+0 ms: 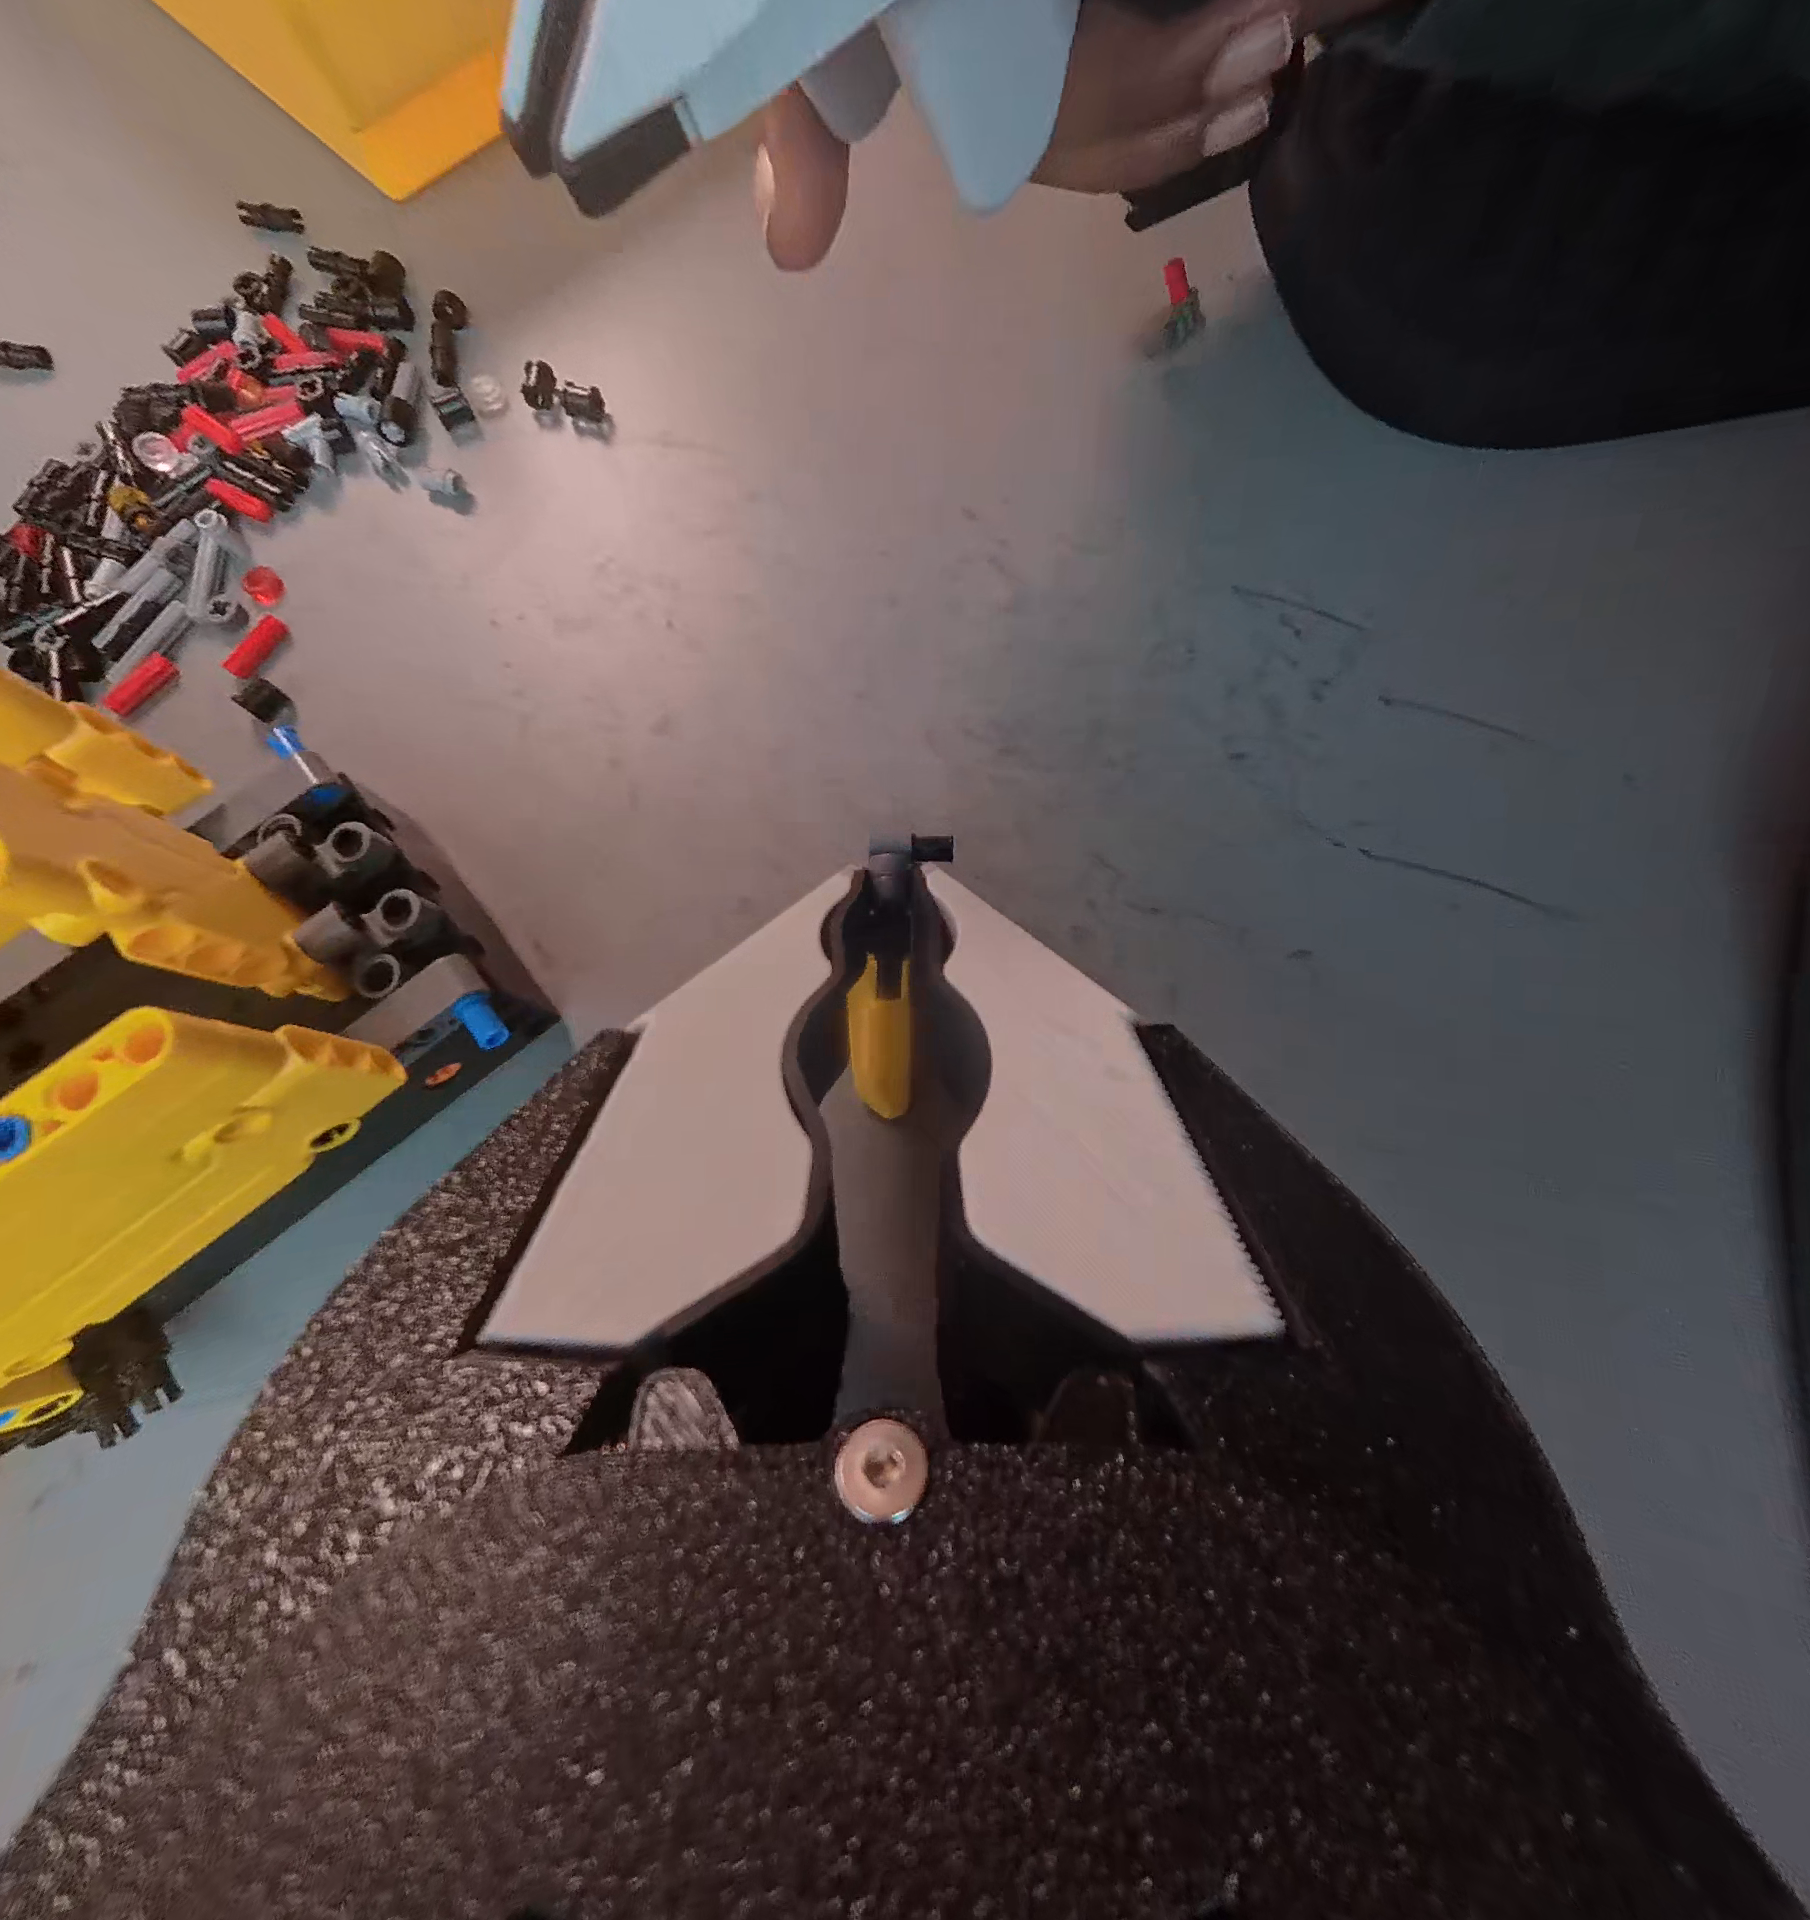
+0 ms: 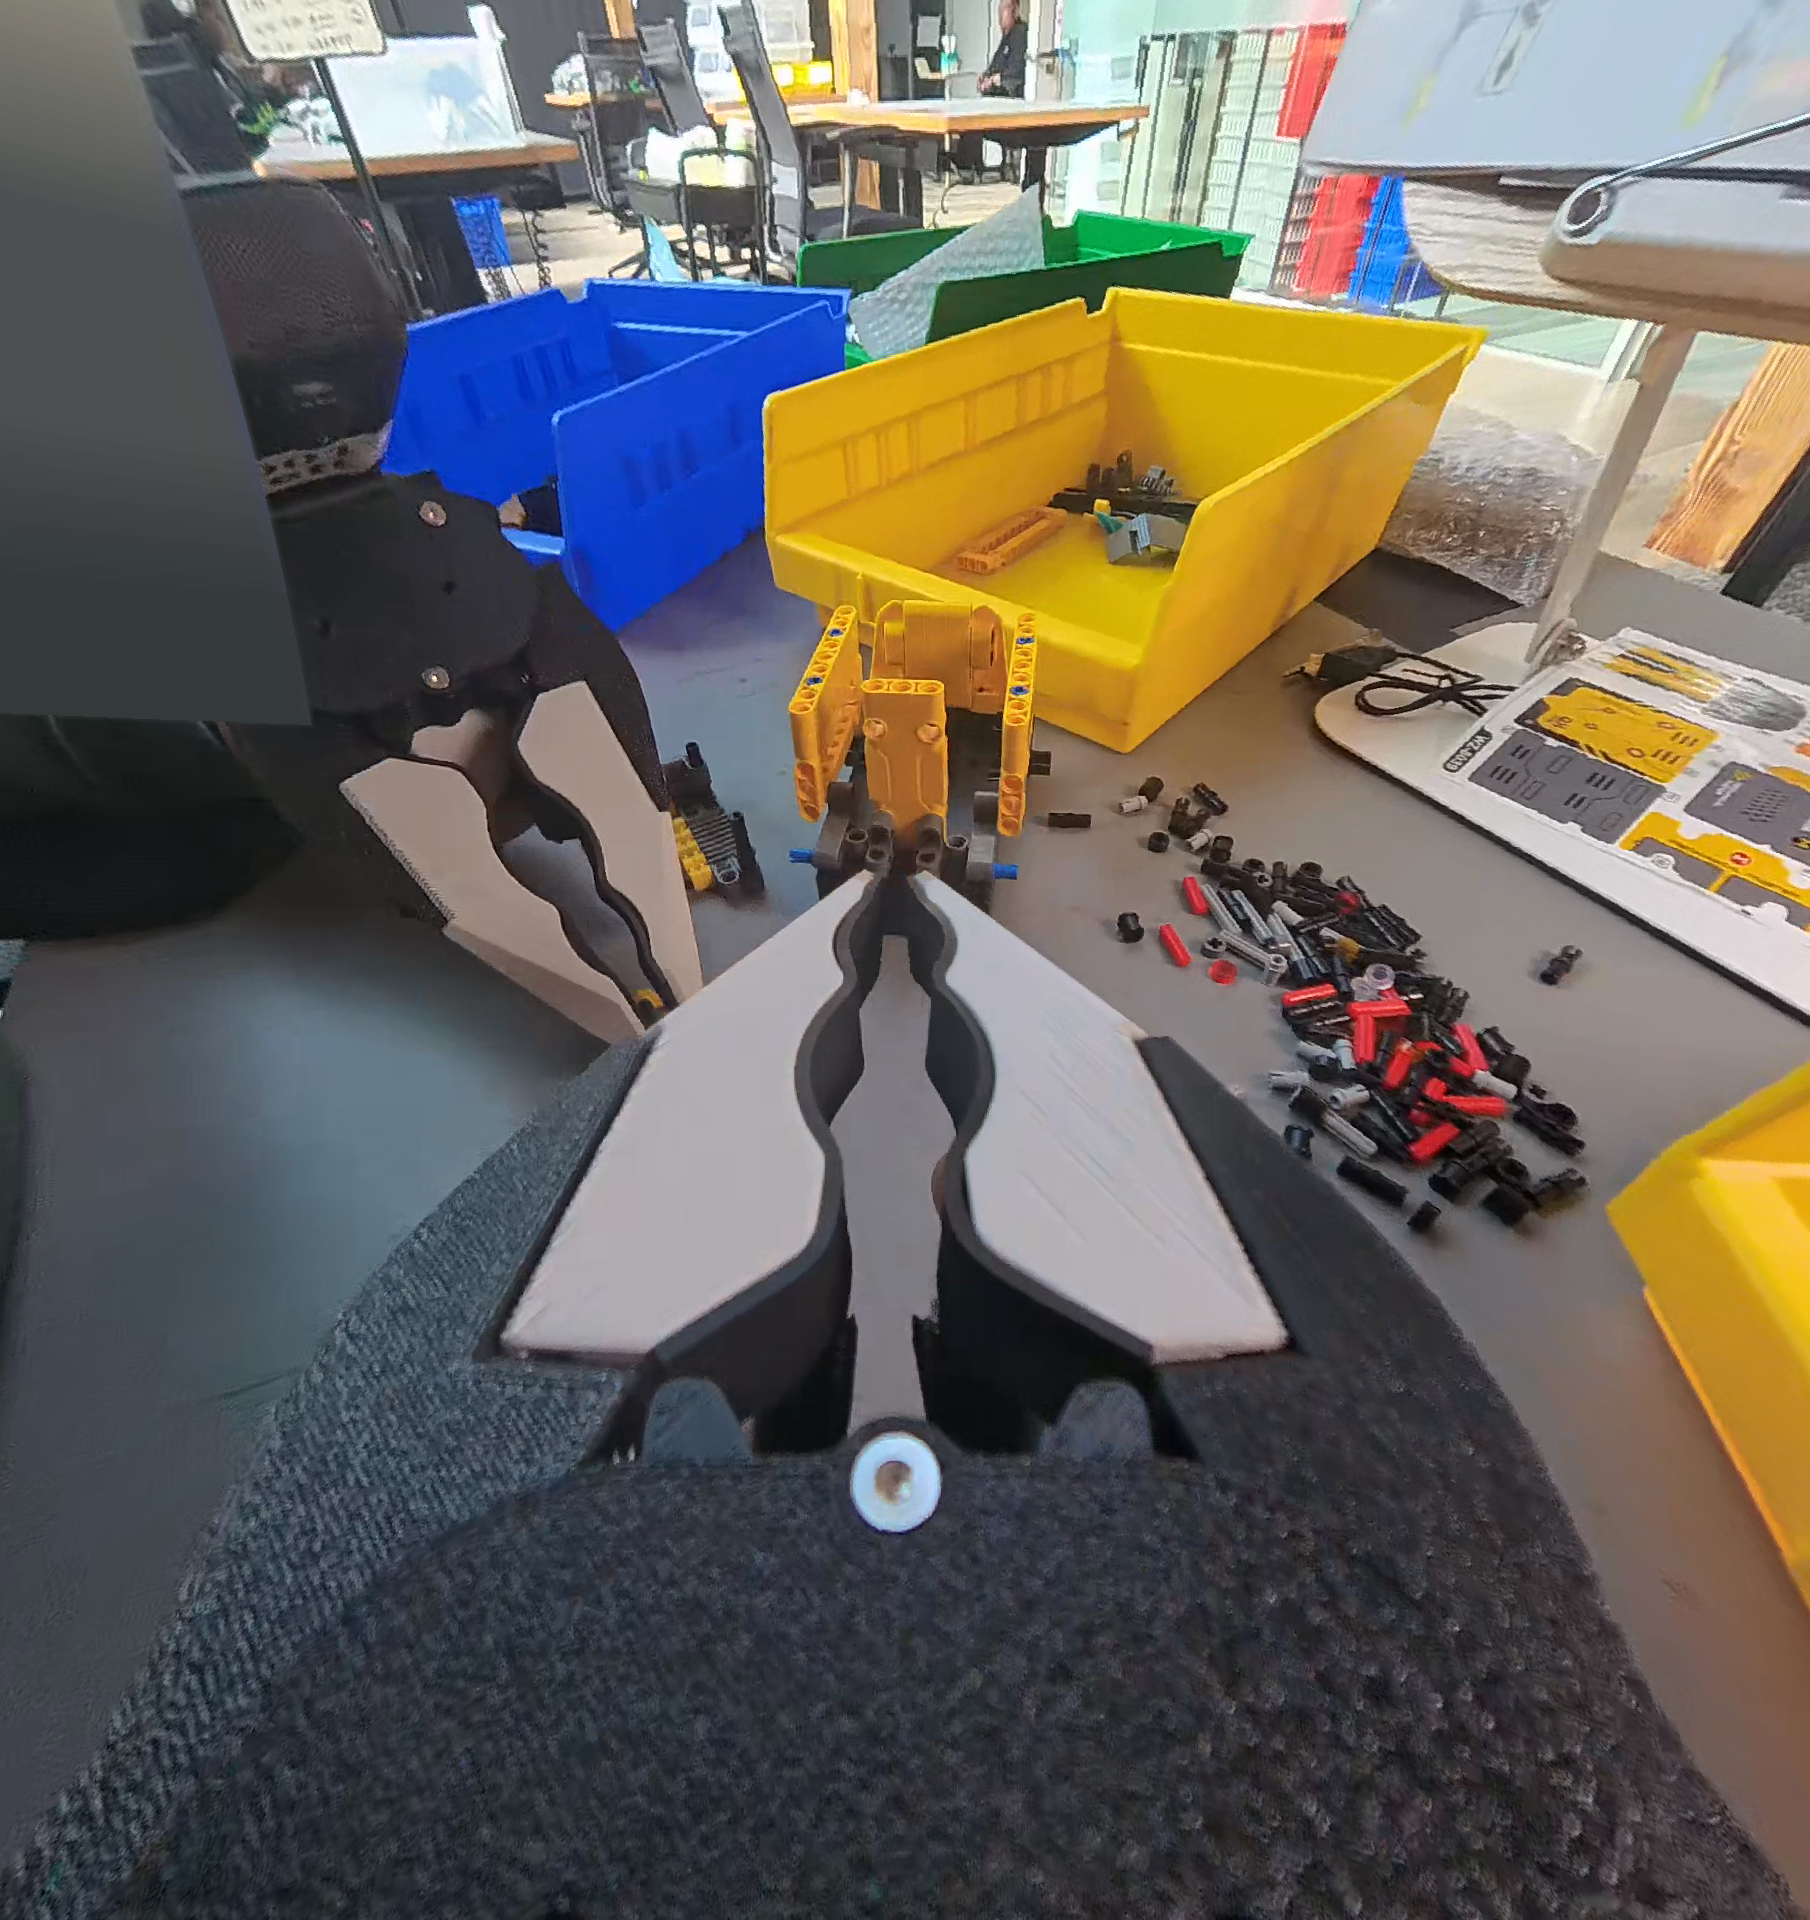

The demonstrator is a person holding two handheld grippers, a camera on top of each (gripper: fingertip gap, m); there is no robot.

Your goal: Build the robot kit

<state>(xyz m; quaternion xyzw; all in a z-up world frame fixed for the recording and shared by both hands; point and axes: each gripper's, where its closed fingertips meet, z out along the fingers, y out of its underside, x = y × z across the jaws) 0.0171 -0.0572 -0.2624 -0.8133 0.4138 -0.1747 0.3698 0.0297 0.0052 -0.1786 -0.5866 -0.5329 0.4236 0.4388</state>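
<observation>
Three open storage bins are standing in a cluster at the back of the grey table (image 2: 1140, 935): a yellow bin (image 2: 1109, 499) nearest, holding one orange beam, a grey piece and a few black pieces on its floor; a blue bin (image 2: 620, 416) to its left, whose contents are hidden by its walls; and a green bin (image 2: 1036, 249) behind both, with a sheet of grey wrapping sticking out of it. A fourth container, another yellow bin (image 2: 1774, 1299), is cutting into the right edge, its inside out of sight. A yellow and black brick model (image 2: 911, 727) is standing just in front of the nearest yellow bin, and a loose pile of small pins (image 2: 1389, 1039), black, red and grey and too many to count, is lying to its right, with an instruction sheet (image 2: 1659, 790) beyond. The left gripper (image 1: 896, 883) is pinching its fingers together on a small yellow and black piece (image 1: 878, 1023), holding it above bare table. The right gripper (image 2: 893, 883) is sitting with its tips nearly touching, right at the model's grey base; whether it is gripping anything there cannot be told.
</observation>
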